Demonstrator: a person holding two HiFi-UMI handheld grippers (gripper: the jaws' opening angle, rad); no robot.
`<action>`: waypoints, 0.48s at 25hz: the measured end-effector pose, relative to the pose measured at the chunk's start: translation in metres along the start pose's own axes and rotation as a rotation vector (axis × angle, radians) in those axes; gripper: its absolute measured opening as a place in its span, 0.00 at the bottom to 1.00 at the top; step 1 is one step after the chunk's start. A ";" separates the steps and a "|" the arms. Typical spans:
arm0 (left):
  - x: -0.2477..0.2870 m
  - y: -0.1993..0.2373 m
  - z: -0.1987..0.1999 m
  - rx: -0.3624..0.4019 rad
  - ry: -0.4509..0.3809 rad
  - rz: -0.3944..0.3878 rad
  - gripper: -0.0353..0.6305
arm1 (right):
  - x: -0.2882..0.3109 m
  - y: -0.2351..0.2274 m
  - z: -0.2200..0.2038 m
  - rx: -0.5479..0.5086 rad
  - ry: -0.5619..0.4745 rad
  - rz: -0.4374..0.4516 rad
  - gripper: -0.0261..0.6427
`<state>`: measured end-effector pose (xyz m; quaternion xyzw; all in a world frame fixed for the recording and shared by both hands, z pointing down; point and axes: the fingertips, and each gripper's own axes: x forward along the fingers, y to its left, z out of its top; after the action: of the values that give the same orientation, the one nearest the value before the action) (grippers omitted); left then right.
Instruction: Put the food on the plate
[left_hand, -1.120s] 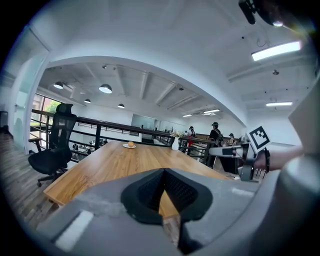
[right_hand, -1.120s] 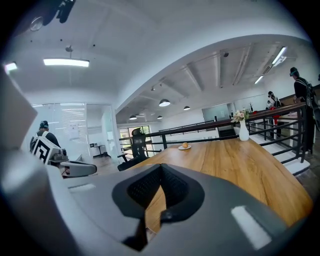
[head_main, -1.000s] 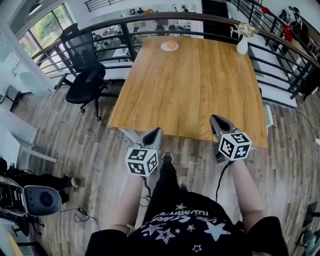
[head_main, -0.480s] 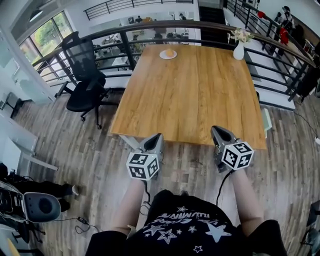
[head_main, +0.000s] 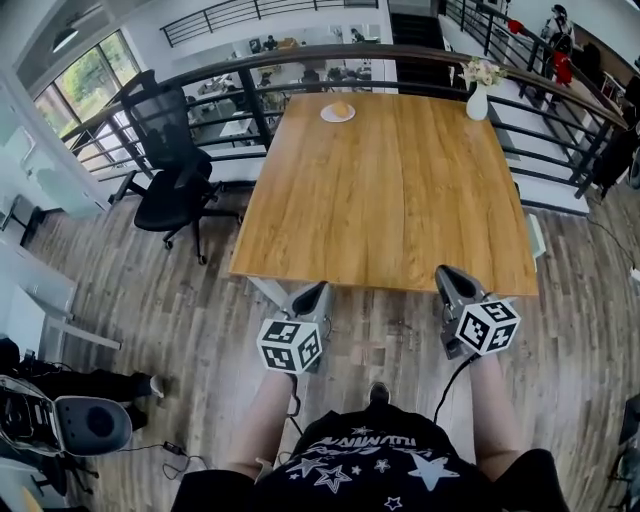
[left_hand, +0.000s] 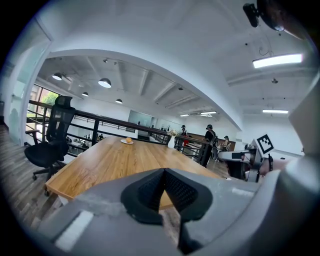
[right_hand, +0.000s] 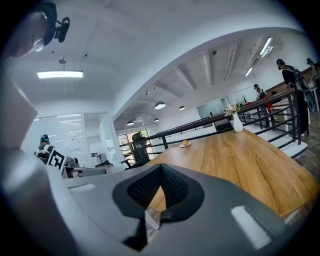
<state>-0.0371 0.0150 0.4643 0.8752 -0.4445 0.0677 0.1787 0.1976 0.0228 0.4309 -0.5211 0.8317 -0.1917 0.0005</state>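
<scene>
A small orange round food item (head_main: 341, 109) lies on a white plate (head_main: 329, 117) at the far end of the wooden table (head_main: 385, 190). The left gripper view shows the plate (left_hand: 128, 142) far off, and so does the right gripper view, plate (right_hand: 185, 145). My left gripper (head_main: 318, 291) and right gripper (head_main: 446, 273) hang just off the table's near edge, over the floor. Both are shut with nothing between their jaws: left gripper (left_hand: 164, 172), right gripper (right_hand: 160, 167).
A white vase with flowers (head_main: 478, 98) stands at the table's far right corner. A black office chair (head_main: 170, 165) sits to the left of the table. A dark railing (head_main: 250, 70) runs behind and to the right of the table. People stand far off by the railing.
Both grippers have drawn back a little from the table's near edge and now sit lower in the head view. Both stay shut.
</scene>
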 end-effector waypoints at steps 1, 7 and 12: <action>-0.004 0.001 -0.001 -0.003 0.001 0.000 0.06 | -0.001 0.003 0.000 0.007 -0.003 -0.003 0.04; -0.024 0.000 -0.013 -0.012 0.013 -0.006 0.06 | -0.015 0.015 -0.010 0.015 -0.003 -0.021 0.04; -0.041 -0.006 -0.015 -0.010 0.019 -0.018 0.06 | -0.027 0.025 -0.012 0.036 -0.007 -0.031 0.04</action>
<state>-0.0559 0.0544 0.4655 0.8775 -0.4354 0.0721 0.1877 0.1863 0.0600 0.4288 -0.5346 0.8198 -0.2049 0.0096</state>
